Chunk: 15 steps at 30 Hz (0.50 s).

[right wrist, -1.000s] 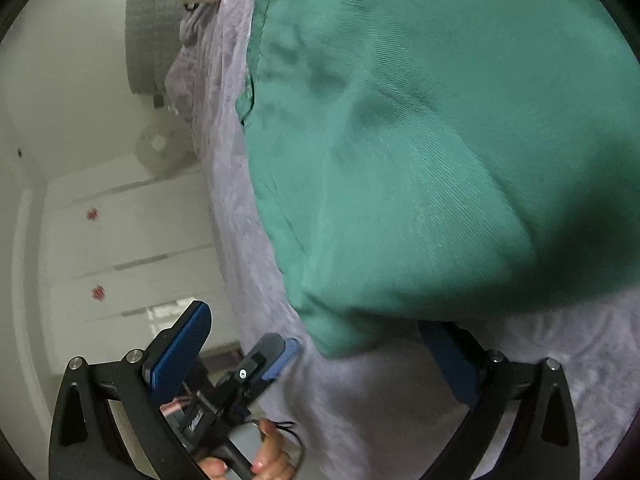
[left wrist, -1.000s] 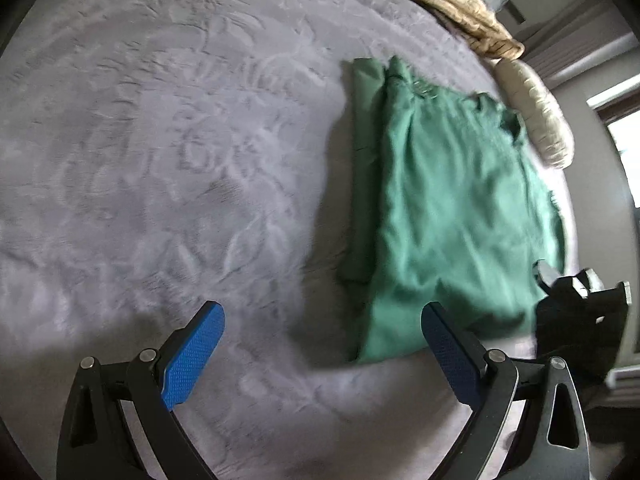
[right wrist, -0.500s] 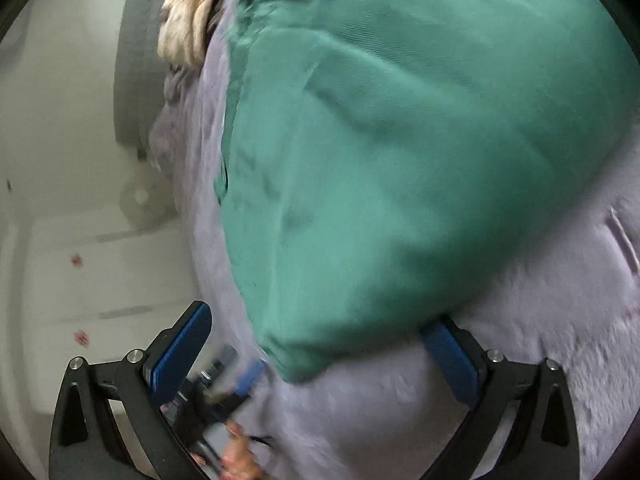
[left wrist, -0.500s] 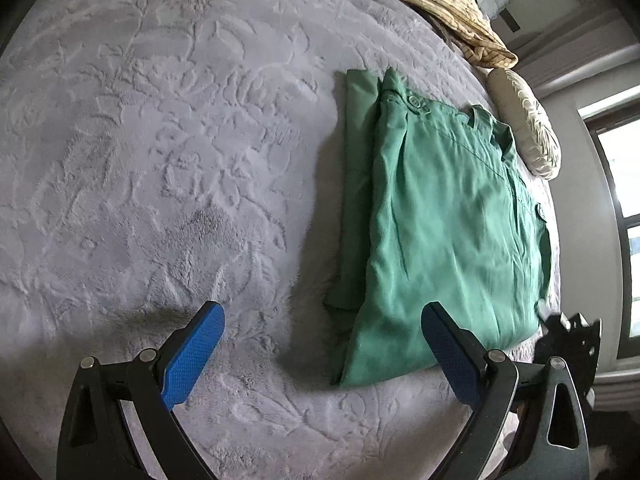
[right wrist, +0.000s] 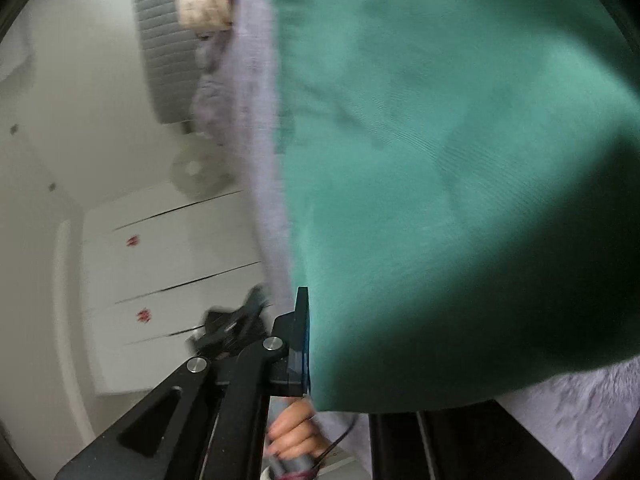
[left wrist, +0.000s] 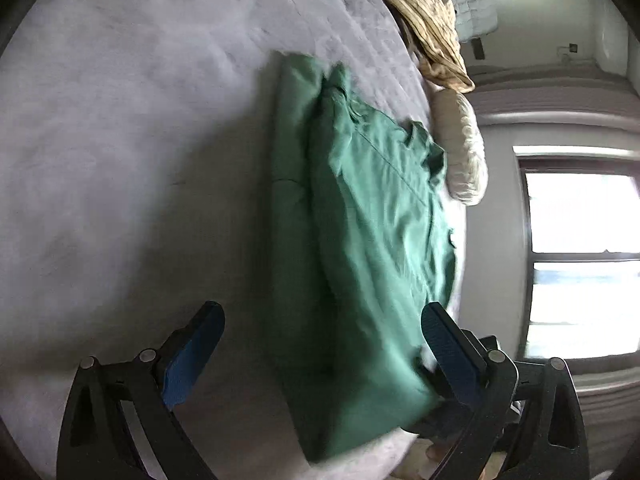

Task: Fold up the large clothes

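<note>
A green garment (left wrist: 372, 240) lies folded lengthwise on the grey bedspread (left wrist: 120, 140), its near end at the bed's edge. My left gripper (left wrist: 320, 344) is open, its blue pads either side of the garment's near end. In the right wrist view the green garment (right wrist: 460, 160) fills most of the frame. My right gripper (right wrist: 316, 340) is shut on the garment's near edge; its left finger (right wrist: 300, 336) presses against the cloth and the right finger is hidden behind it.
A tan cloth (left wrist: 424, 20) and a cream pillow (left wrist: 464, 148) lie at the far end of the bed. A window (left wrist: 580, 260) is on the right. White cabinet doors (right wrist: 160, 272) stand beyond the bed edge.
My right gripper has closed from open onto the garment's near edge. My left gripper has swung toward the garment's near end and stays open.
</note>
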Motion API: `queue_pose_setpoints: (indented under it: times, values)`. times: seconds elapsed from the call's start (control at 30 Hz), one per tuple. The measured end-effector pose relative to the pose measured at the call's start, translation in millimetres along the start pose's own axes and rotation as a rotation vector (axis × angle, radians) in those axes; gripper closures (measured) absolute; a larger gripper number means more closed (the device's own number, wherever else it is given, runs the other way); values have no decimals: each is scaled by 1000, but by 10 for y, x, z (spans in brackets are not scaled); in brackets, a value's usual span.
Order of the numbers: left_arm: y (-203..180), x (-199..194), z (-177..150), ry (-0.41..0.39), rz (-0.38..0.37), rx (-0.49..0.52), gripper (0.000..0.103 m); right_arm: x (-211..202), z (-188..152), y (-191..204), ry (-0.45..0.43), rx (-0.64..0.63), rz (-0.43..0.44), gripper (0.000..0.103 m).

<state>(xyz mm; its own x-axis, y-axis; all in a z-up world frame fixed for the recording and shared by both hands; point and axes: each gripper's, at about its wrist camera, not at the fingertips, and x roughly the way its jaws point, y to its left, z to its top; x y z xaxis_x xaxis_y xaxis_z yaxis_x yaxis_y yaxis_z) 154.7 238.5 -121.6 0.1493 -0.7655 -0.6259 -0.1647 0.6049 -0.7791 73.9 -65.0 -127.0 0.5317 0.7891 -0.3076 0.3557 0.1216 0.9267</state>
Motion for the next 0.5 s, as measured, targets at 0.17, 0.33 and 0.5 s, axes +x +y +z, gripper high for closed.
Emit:
queue_pose_setpoints:
  times: [0.17, 0.33, 0.5]
  values:
    - [-274, 389, 213, 82, -45, 74, 4, 23, 75, 252, 19, -72, -4, 93]
    - [-533, 677, 246, 96, 87, 149, 24, 141, 12, 139, 65, -102, -116, 93]
    - [-491, 874, 248, 110, 217, 168, 80, 63, -58, 85, 195, -183, -314, 83]
